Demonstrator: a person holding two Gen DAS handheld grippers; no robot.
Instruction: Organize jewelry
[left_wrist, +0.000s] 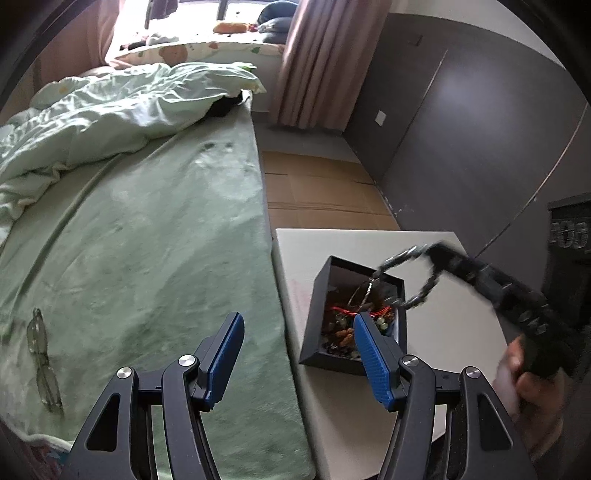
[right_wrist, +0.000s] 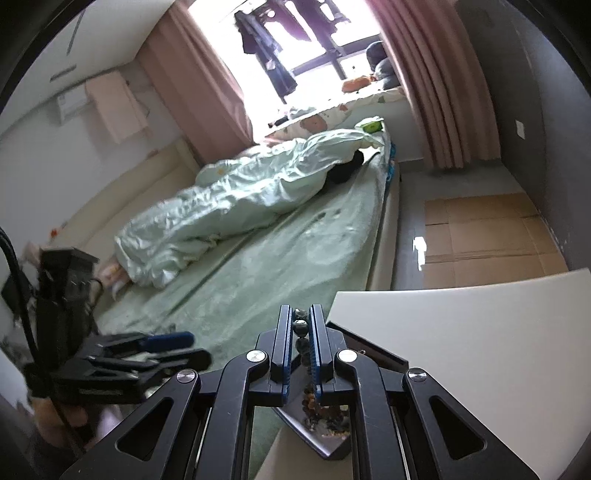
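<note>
Clamped on a string of dark beads, the jaws of the right gripper (right_wrist: 300, 325) stand almost together, and the bead bracelet (left_wrist: 410, 277) hangs from them as a loop above the black jewelry box (left_wrist: 314, 350). From the left wrist view the loop looks blurred, so I judge it is swinging in the air, with its lower part just over the far corner of the box. The box sits on the white side table (left_wrist: 461, 332), close to the edge of the bed (left_wrist: 166, 240), and it is full of mixed pieces: red cord, small green and brown beads, a thin metal ring. I think the bracelet is held high so that it comes free of the other pieces and does not drag them along. The left gripper (left_wrist: 299, 332) has its jaws wide apart and holds nothing; it hovers over the gap between bed and table, with its right finger in front of the box, perhaps ready to steady the box or to take the next piece. A pair of glasses (left_wrist: 44, 362) lies on the green blanket, well apart from the table. If the bracelet is for sorting, a free place on the table seems the natural target.
</note>
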